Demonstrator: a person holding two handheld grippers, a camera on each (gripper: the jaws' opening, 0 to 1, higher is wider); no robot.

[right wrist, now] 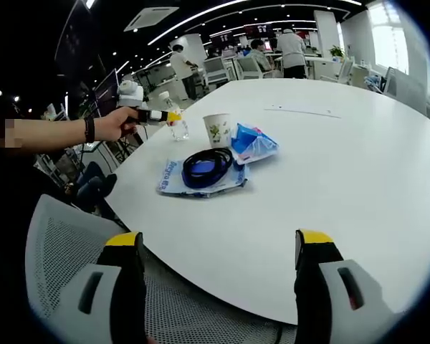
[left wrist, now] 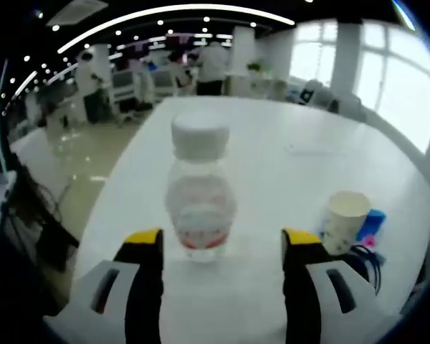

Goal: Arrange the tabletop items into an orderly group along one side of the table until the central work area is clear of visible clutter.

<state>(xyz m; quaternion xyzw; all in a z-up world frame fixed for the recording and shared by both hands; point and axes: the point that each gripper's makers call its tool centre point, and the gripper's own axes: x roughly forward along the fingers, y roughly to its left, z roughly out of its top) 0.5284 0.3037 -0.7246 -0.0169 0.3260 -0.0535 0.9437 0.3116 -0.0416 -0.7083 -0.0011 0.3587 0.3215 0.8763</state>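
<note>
bottle [left wrist: 199, 193] between left tongs [left wrist: 222, 245], cup [left wrist: 344, 221] near right, bare table [right wrist: 344, 158] beyond

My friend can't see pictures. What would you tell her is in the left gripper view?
A small clear water bottle with a white cap stands between the open left gripper on a white table. A paper cup stands to its right.

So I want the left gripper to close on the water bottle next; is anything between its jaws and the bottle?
Nothing visible does. The water bottle stands upright just ahead of the open left gripper, centred between the jaws, with only bare table around it.
</note>
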